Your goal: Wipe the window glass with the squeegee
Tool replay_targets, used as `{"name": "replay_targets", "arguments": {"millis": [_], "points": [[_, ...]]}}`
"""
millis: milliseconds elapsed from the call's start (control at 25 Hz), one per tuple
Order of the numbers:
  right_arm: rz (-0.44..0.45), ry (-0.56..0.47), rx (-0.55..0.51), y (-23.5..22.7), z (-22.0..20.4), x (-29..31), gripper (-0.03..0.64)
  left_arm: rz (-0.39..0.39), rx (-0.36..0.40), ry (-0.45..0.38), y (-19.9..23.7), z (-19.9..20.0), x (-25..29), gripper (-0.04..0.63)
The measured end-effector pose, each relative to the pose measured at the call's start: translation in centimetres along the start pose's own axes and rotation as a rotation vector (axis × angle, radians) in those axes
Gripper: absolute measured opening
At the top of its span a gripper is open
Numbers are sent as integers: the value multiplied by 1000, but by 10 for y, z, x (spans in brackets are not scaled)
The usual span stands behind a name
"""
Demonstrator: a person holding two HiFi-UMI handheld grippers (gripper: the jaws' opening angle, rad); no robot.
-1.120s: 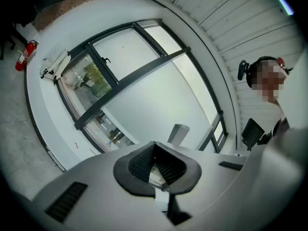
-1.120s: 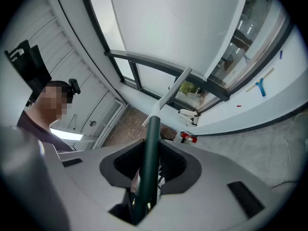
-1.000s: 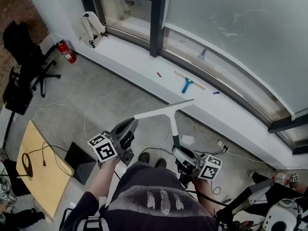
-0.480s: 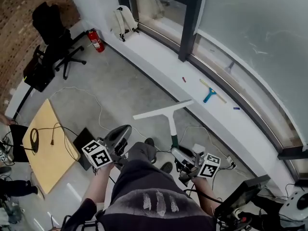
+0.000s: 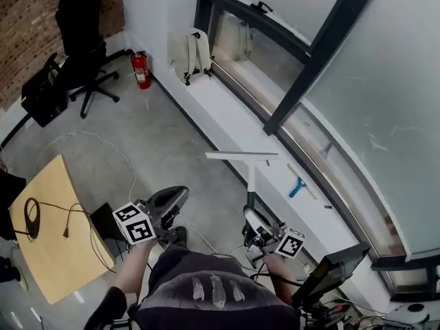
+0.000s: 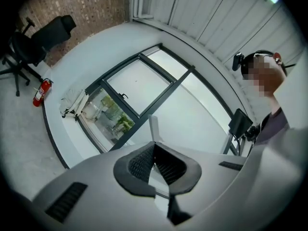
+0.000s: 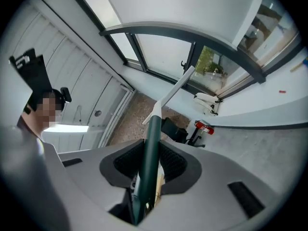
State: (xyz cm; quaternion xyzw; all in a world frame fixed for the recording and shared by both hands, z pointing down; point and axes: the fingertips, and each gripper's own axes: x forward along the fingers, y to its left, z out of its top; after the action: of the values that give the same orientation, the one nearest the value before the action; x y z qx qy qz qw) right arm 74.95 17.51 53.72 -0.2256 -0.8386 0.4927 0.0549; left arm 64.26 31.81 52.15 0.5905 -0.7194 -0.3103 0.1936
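Observation:
In the head view my right gripper is shut on the dark green handle of a squeegee. The squeegee stands upright, and its white blade lies level above the floor, short of the sill. The right gripper view shows the handle clamped between the pads, with the blade pointing toward the window frame. My left gripper hangs to the left at about the same height; its jaws are shut with nothing between them. The window glass fills the right side behind a dark frame.
A small blue squeegee lies on the white sill. A backpack leans by the window, with a red fire extinguisher and an office chair at the back left. A wooden board with cables lies lower left. A stand is lower right.
The head view has swung, so the window now sits further right and the chair and extinguisher higher up. The squeegee blade has turned level. Both grippers keep their grip state.

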Motion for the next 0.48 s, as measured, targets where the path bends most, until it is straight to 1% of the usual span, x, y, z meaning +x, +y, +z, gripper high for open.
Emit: {"name": "replay_targets", "arguments": {"millis": [40,120,240,360,400,480], "points": [[17,-10,11,1,5,28,100,-14,10,8,11,14,-5,5],[54,-28,22,6,13,79,100,-15,31,17,36,41,-14,5],[69,-1,6,7,19,133,100,0,62,-22,61,80,-27,5],[54,56,-20,-10,27,170,100,20,43,-90,86,104,-32,5],[51,61,-22,-18,33,180,100,30,32,-100,96,108,-30,5],[53,47,-25,-37,52,199,100,44,19,-92,117,113,-18,5]]}}
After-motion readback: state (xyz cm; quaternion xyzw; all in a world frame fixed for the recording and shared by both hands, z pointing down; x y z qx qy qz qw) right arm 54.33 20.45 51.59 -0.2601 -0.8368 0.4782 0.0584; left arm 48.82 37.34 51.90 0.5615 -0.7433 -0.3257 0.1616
